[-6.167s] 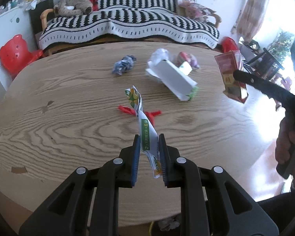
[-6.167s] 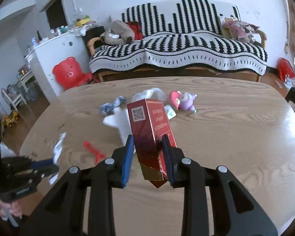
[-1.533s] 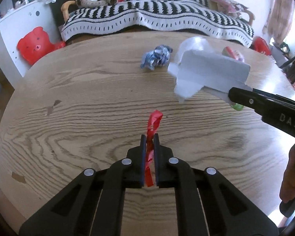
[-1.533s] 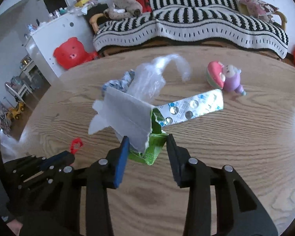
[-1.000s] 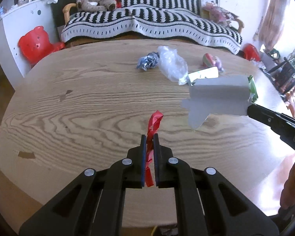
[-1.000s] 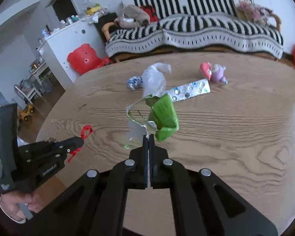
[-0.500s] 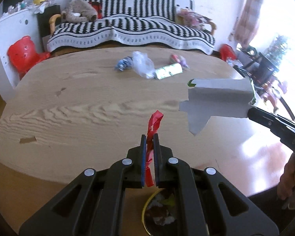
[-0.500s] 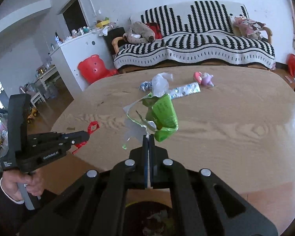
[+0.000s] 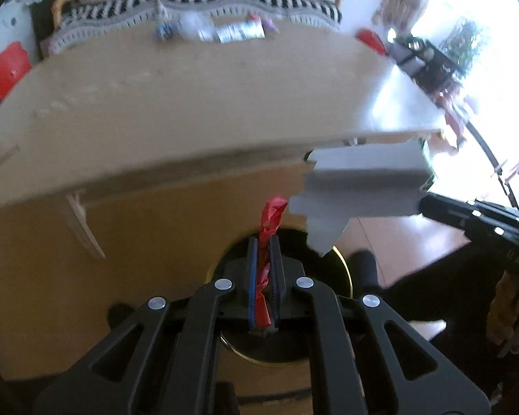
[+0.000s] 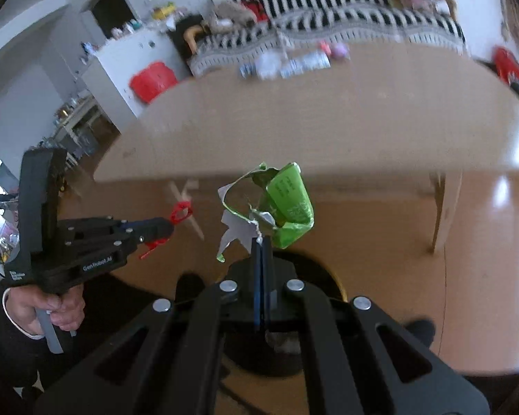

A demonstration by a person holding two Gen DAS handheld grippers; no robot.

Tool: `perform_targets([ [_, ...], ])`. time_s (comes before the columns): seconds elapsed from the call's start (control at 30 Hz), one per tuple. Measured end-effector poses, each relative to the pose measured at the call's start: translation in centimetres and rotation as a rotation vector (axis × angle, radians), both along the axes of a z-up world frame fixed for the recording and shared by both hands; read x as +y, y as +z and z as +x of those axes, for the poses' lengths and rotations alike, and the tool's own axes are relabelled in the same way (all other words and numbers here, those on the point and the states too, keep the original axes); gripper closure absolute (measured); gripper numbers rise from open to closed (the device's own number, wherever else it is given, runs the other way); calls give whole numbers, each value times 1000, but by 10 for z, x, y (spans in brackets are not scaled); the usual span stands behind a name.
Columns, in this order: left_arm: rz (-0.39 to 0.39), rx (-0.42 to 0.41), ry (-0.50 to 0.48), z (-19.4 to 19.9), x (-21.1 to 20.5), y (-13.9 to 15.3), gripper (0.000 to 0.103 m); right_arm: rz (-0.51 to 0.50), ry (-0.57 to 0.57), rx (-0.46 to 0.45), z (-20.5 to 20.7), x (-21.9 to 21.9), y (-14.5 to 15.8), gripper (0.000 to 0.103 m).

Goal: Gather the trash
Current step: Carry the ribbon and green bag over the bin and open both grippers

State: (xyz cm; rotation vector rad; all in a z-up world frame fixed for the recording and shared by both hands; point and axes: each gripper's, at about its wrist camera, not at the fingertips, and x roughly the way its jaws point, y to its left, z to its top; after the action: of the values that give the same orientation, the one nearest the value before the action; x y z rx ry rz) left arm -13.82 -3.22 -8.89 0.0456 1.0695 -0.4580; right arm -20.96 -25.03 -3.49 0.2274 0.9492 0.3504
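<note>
Between the left hand-held gripper [image 9: 263, 242] pads — red wrapper [image 9: 271, 216], pinched

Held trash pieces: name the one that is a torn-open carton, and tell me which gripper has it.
The green and white carton, pinched in the right gripper. The left gripper holds only a thin twisted red strip.

blur: table [image 9: 190, 103] litter unreadable | hidden: bin [image 10: 315, 269] mostly behind right gripper [image 10: 261, 242]

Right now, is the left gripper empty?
No, the left gripper is shut on a twisted red wrapper that sticks up between its blue pads, above the dark bin.
</note>
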Motion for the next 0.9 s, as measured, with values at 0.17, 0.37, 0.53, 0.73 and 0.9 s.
perform_targets([
  [0.17,6,144,-37,-6,-17,-38,97,-49,-27,178,-11,3,-45,101],
  [0.37,-1,257,-28,-6,-21,-67,97,-39,-48,324,-10,1,-77,101],
  [0.53,-4,251,-18,-5,-23,-67,97,-55,-29,312,-8,8,-75,101],
  [0.73,-6,267,-20,-3,-25,-67,97,-59,-21,315,-2,10,-73,101],
  [0.9,-5,280,-17,-1,-25,-70,97,-49,-21,321,2,11,-73,101],
])
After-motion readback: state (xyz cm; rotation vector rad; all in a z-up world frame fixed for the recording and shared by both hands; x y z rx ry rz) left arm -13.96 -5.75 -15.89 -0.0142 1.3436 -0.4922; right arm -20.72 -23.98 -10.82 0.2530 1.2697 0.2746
